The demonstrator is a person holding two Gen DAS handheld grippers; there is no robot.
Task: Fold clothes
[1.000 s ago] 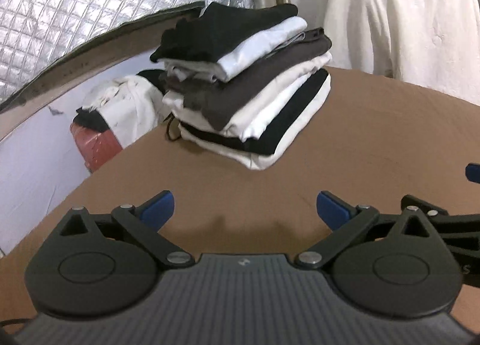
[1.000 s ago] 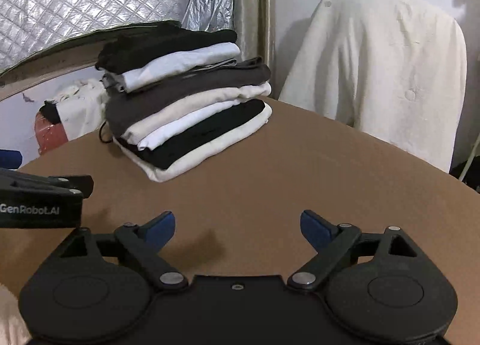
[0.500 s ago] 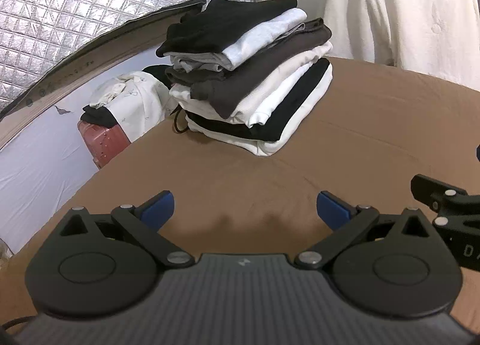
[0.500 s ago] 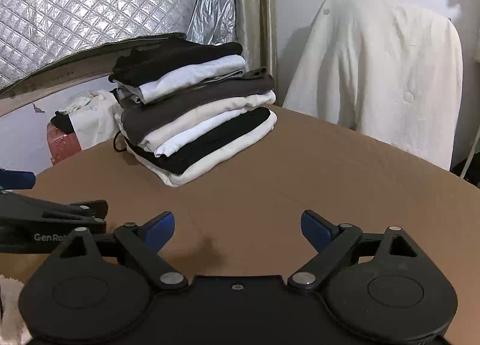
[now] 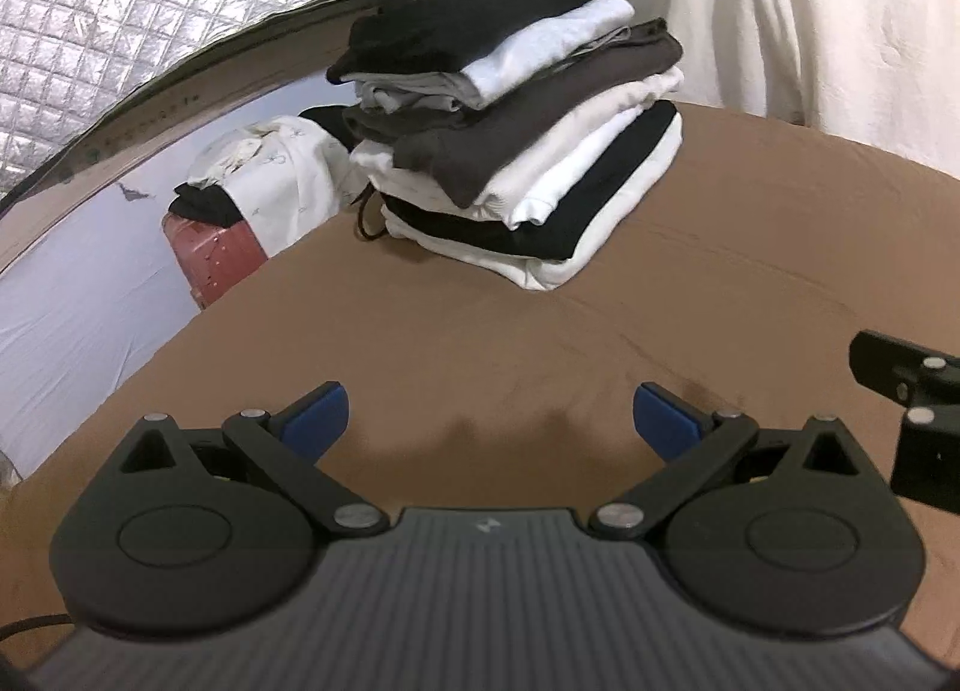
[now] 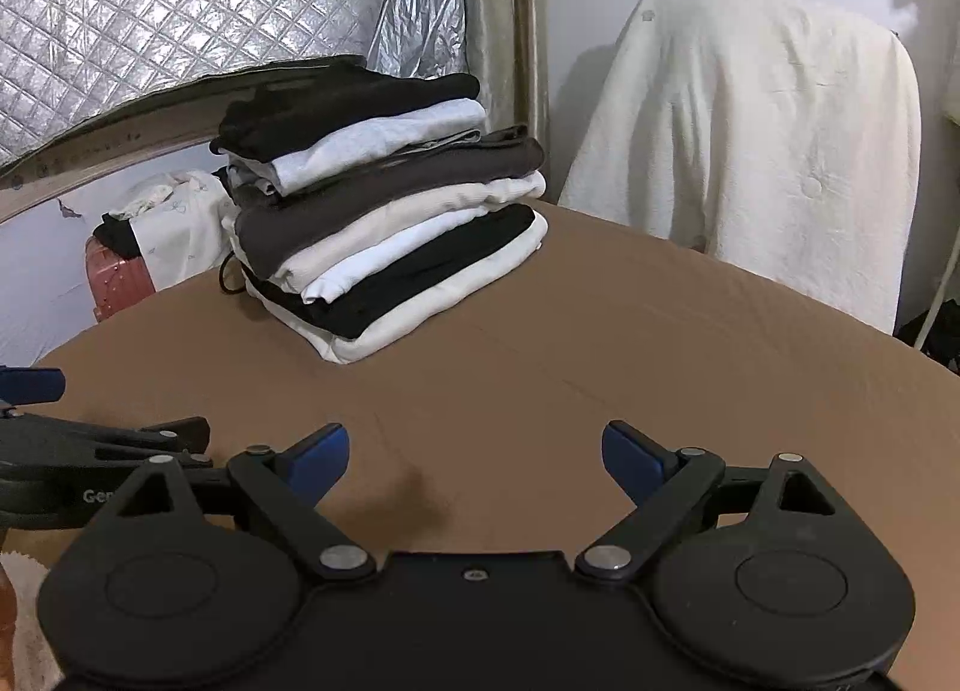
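Currently, from the left wrist view, the left tongs [image 5: 487, 419] hover over a brown worktop [image 5: 690, 283], their blue-tipped fingers spread wide and holding nothing. A stack [image 5: 510, 126] of folded clothes, black, white and dark grey layers, sits near the worktop's far left edge, well apart from the tongs. Part of the right tongs [image 5: 906, 391] shows at the right edge of this view. Beyond the worktop's left edge stands a red case [image 5: 219, 262] with white cloth [image 5: 276, 181] heaped on it. A cream garment [image 5: 828, 18] hangs behind the far edge.

From the right wrist view, the right tongs [image 6: 474, 454] are likewise spread wide and empty above the bare worktop [image 6: 600, 331]. The stack [image 6: 384, 205] sits toward the far left, square and neat. The left tongs [image 6: 72, 427] lie just beside, at the left. The cream garment [image 6: 762, 150] drapes over something tall past the far edge. A scrap of pale fluffy fabric [image 6: 24, 601] shows at the bottom left corner, at the near edge.

No unfolded garment lies between the tongs, so the step in hand appears to be fetching the next piece. To do it well, likely pick it up by two corners or the shoulders, one per tongs, and spread it flat on the bare middle, clear of the stack so nothing topples.
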